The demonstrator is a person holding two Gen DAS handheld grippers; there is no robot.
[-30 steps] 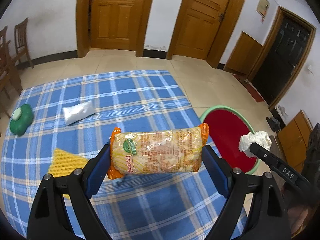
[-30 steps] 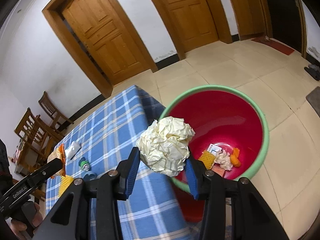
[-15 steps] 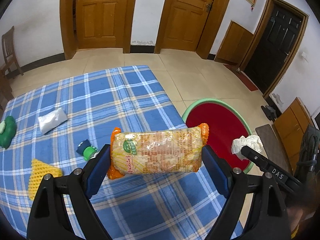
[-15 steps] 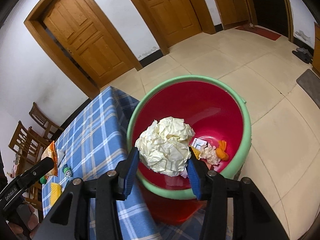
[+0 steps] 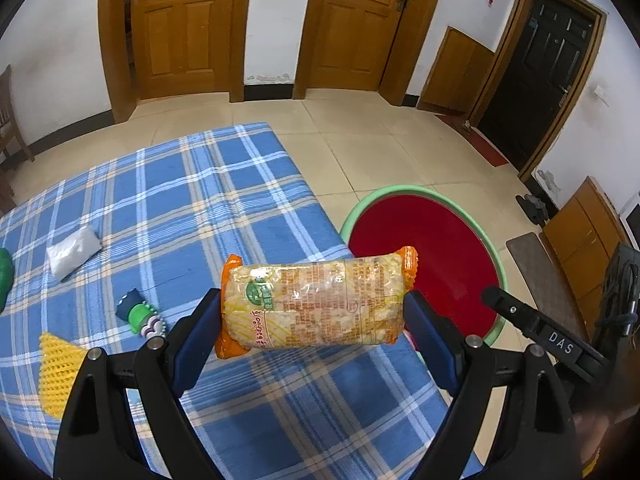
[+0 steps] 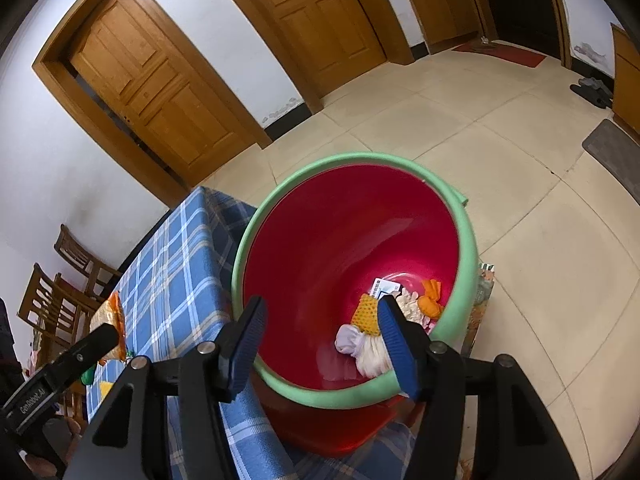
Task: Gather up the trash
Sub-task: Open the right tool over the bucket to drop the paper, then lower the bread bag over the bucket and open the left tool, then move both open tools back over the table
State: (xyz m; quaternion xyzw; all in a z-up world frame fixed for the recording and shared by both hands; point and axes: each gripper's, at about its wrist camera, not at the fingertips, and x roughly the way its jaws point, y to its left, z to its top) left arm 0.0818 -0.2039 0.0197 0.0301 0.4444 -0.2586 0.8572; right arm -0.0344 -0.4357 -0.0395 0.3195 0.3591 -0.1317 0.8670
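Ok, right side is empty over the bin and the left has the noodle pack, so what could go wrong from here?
1. The noodle pack hangs above the blue checked tablecloth, not the red bin; if the left gripper opens now, the pack lands on the table.
2. The right gripper, jaws just opened with nothing between them, sits at the bin's green rim; the incoming left gripper could bump it.

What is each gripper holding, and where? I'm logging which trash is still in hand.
The left gripper clamps the snack packet by its two short ends. The right gripper, jaws just opening over the bin, holds nothing.
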